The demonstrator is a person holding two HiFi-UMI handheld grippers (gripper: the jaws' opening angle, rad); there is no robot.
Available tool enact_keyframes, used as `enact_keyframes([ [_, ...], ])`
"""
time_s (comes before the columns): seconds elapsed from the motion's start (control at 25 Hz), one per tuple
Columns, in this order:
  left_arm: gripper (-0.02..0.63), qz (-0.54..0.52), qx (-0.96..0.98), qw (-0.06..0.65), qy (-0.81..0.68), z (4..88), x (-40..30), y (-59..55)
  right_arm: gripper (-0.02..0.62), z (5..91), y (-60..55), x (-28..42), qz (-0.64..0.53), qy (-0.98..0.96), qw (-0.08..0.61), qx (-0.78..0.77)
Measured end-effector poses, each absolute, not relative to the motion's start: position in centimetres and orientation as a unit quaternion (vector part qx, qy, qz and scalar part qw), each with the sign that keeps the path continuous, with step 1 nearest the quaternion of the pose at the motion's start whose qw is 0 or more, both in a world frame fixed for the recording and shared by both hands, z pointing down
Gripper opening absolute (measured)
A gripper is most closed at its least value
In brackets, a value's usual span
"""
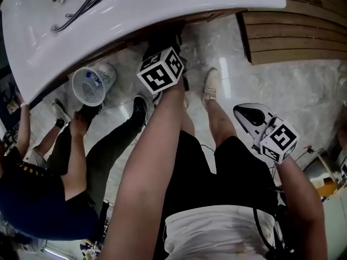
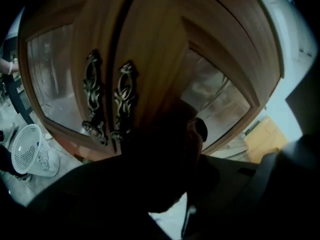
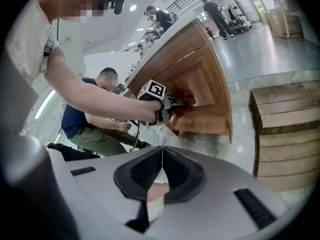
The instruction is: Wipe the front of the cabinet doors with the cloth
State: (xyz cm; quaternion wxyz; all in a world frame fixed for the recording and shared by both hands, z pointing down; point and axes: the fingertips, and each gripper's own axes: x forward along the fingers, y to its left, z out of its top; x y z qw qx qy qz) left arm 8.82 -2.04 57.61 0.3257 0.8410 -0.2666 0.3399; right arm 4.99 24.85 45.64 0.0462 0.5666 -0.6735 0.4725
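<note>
The left gripper (image 3: 172,104) was right up at the wooden doors (image 2: 150,54). Its jaws were clamped on a dark cloth (image 2: 165,154). The cloth was up against the doors, just beside the two curly metal handles (image 2: 124,101) and a bit lower. The right gripper (image 3: 161,170) was well back from the doors. Its jaws were squeezed together with nothing in them. A white basket (image 2: 31,151) stood near the doors.
</note>
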Motion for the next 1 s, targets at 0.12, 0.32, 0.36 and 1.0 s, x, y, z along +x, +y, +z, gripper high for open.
enact_keyframes([
  [0.12, 0.166, 0.354, 0.830, 0.335, -0.272, 58.9, 6.2, -2.3, 0.014, 45.7, 24.5, 4.1, 0.475, -0.674, 0.052, 0.563],
  [0.32, 0.166, 0.378, 0.827, 0.292, -0.297, 59.5, 0.8, -5.1, 0.014, 45.6, 23.5, 2.1, 0.479, -0.677, 0.060, 0.555],
  [0.36, 0.166, 0.383, 0.831, 0.273, -0.297, 59.3, 0.1, -5.9, 0.014, 45.6, 23.3, 1.7, 0.480, -0.678, 0.063, 0.554],
  [1.0, 0.166, 0.345, 0.797, 0.262, -0.421, 57.9, -15.4, -21.3, 0.014, 46.2, 16.8, -5.2, 0.481, -0.692, 0.080, 0.532],
])
